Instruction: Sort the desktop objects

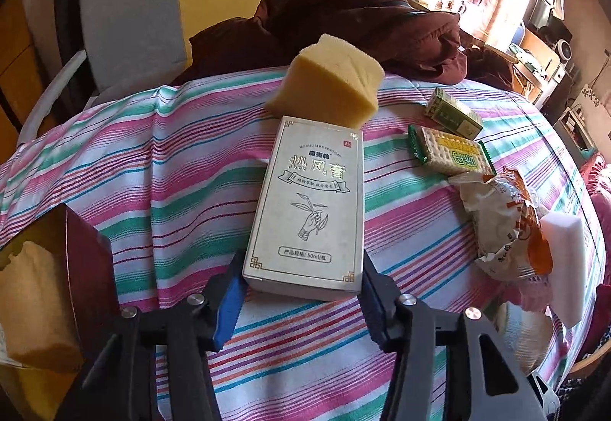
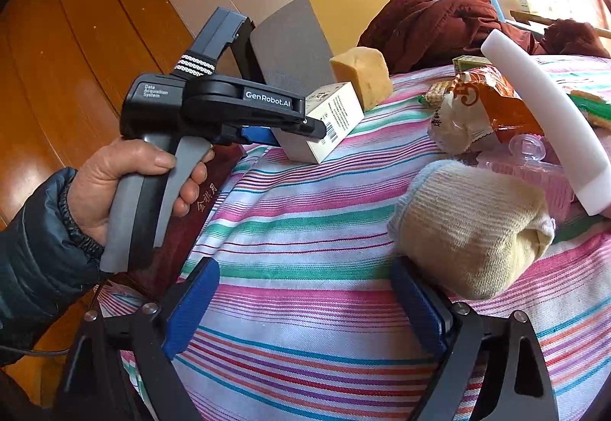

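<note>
A silver carton [image 1: 305,199] with Chinese lettering lies lengthwise ahead of my left gripper [image 1: 301,279], whose blue pads are shut on its near end. In the right wrist view the carton [image 2: 336,115] is tilted in that gripper [image 2: 301,127], over the striped tablecloth [image 1: 172,172]. A yellow sponge block [image 1: 328,81] sits just beyond it. My right gripper [image 2: 305,291] is open and low over the cloth. A rolled cream sock [image 2: 469,230] lies against the outside of its right finger.
A dark red box [image 1: 88,268] at the left holds a tan sponge [image 1: 34,298]. To the right lie a small green box [image 1: 454,111], a cracker packet [image 1: 450,149], an orange snack bag [image 1: 500,222] and a white foam block [image 1: 565,260]. A brown jacket [image 1: 362,20] and a chair [image 1: 133,12] stand behind.
</note>
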### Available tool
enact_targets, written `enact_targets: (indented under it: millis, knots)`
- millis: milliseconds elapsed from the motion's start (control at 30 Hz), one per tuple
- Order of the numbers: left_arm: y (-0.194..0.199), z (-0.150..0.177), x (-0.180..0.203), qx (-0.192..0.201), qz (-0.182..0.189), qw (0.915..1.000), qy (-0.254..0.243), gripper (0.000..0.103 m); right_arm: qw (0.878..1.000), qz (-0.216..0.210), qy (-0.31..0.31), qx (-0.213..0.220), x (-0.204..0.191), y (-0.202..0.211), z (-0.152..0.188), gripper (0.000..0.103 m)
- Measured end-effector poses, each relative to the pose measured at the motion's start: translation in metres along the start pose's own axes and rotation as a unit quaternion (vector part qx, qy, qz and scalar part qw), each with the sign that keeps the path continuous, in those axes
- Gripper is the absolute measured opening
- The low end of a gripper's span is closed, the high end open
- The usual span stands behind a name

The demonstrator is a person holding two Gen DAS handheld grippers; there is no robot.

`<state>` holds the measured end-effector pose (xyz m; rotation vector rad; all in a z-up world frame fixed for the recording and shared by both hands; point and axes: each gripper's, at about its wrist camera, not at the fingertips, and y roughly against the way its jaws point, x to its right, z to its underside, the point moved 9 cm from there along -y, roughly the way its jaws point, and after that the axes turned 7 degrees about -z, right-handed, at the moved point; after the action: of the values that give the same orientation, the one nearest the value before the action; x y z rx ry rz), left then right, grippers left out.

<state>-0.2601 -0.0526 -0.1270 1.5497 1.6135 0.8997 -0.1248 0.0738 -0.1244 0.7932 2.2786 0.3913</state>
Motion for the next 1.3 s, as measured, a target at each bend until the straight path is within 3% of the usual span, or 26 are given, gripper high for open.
enact_targets:
  millis: [333, 567, 800, 933, 1067, 1300]
  knots:
    - [0.045, 0.043, 0.0, 0.029, -0.006, 0.9996, -0.002, 0.054, 1.0, 0.009, -0.004, 0.002, 0.001, 0.003, -0.001, 0.091]
    - [0.059, 0.089, 0.004, 0.041, -0.002, 0.9992, -0.006, 0.053, 0.999, 0.036, -0.009, 0.012, 0.004, 0.035, -0.002, 0.088]
    - [0.066, 0.103, 0.01, 0.067, -0.002, 0.9976, -0.015, 0.053, 0.996, 0.062, 0.06, 0.035, -0.019, 0.053, -0.049, 0.087]
    - [0.063, 0.103, 0.012, 0.076, 0.012, 0.9969, -0.012, 0.054, 0.991, 0.073, 0.102, 0.034, -0.022, 0.036, -0.089, 0.086]
    - [0.063, 0.103, 0.015, 0.089, 0.027, 0.9955, -0.011, 0.054, 0.991, 0.087, 0.101, 0.013, -0.005, 0.004, -0.122, 0.078]
    - [0.062, 0.1, 0.02, 0.101, 0.053, 0.9935, -0.009, 0.054, 0.988, 0.105, 0.112, -0.03, 0.019, -0.058, -0.166, 0.078]
